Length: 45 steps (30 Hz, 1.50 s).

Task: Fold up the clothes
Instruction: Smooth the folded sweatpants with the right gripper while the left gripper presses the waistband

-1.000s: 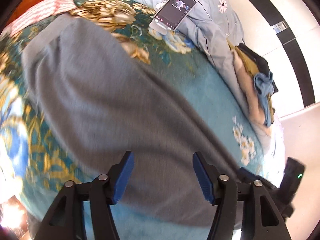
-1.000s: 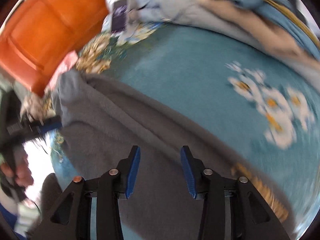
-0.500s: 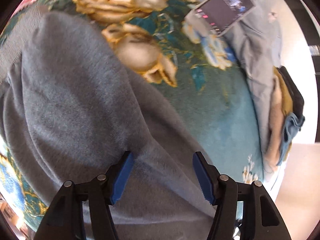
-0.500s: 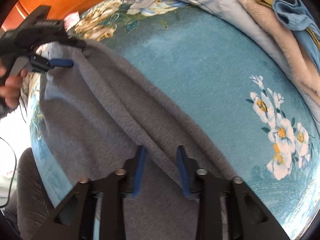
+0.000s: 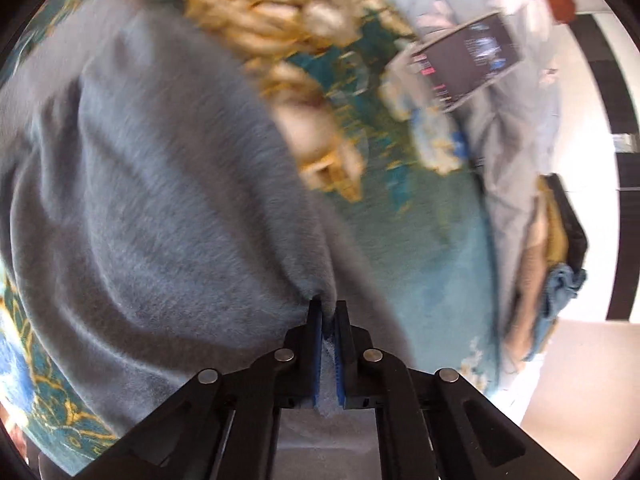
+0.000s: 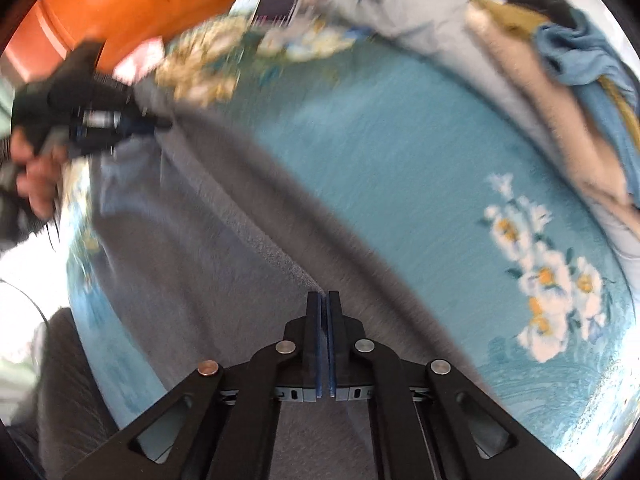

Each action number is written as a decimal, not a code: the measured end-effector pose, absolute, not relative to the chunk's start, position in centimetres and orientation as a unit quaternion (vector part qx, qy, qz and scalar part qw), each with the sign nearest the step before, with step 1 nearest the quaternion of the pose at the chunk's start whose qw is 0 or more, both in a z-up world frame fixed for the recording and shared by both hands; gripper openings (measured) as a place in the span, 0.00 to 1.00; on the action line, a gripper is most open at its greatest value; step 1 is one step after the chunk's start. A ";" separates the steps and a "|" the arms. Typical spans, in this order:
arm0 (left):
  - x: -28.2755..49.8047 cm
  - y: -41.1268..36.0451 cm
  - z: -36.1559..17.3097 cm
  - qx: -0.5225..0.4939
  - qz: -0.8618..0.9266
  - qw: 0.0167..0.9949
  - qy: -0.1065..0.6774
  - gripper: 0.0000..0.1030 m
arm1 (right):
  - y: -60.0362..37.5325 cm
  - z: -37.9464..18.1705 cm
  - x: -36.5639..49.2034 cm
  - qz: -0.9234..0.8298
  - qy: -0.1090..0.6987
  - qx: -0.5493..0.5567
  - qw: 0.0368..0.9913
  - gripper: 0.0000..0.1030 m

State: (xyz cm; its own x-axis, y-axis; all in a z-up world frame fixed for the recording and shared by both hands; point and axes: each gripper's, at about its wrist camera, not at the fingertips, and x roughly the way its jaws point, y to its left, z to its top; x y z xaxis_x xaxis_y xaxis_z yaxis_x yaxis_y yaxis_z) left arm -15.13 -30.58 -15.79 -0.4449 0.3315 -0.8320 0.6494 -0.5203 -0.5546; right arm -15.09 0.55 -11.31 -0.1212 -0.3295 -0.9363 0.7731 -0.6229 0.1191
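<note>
A grey fleece garment [image 5: 160,208] lies spread on the teal floral bedspread [image 5: 436,264]. My left gripper [image 5: 329,312] is shut on a pinched fold of its edge, with fabric bunched between the blue pads. In the right wrist view the same grey garment [image 6: 208,264] runs diagonally across the bed. My right gripper [image 6: 324,300] is shut on its near edge, cloth just at the tips. The left gripper [image 6: 104,120], held by a hand, shows at the far upper left, gripping the garment's other end.
A phone [image 5: 468,64] rests on a pale grey quilt [image 5: 516,128] at the back. A pile of clothes [image 6: 560,64] in tan, blue and mustard lies at the right edge of the bed. An orange headboard [image 6: 132,4] stands behind.
Both grippers have gone from open to shut, each pinching the grey garment's edge. The left one moved forward onto the fabric, which now bunches up at its tips.
</note>
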 end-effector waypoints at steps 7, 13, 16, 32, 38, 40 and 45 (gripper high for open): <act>-18.9 -30.0 -17.0 0.542 -0.709 0.101 0.440 0.06 | 0.4 -13.9 -19.1 -0.714 0.183 0.582 0.344 0.02; -19.0 -30.2 -18.3 0.545 -0.708 0.075 0.442 0.09 | 1.3 -15.9 -20.6 -0.709 0.140 0.616 0.314 0.02; -18.9 -30.3 -18.9 0.546 -0.708 0.061 0.444 0.14 | 1.4 -16.7 -20.8 -0.707 0.140 0.624 0.302 0.02; -5.5 -34.4 -13.8 0.420 -0.736 0.091 0.524 0.59 | 6.6 -11.5 -11.3 -0.726 0.008 0.585 0.360 0.37; -5.2 -32.2 -16.2 0.472 -0.718 0.069 0.507 0.59 | -1.6 -12.5 -3.8 -0.655 0.024 0.570 0.495 0.38; -5.4 -31.8 -16.1 0.480 -0.723 0.057 0.493 0.59 | -4.1 -12.5 -2.4 -0.643 0.040 0.562 0.519 0.38; -7.2 -31.9 -15.9 0.486 -0.736 0.031 0.471 0.59 | -8.7 -13.9 -1.3 -0.637 0.083 0.555 0.528 0.44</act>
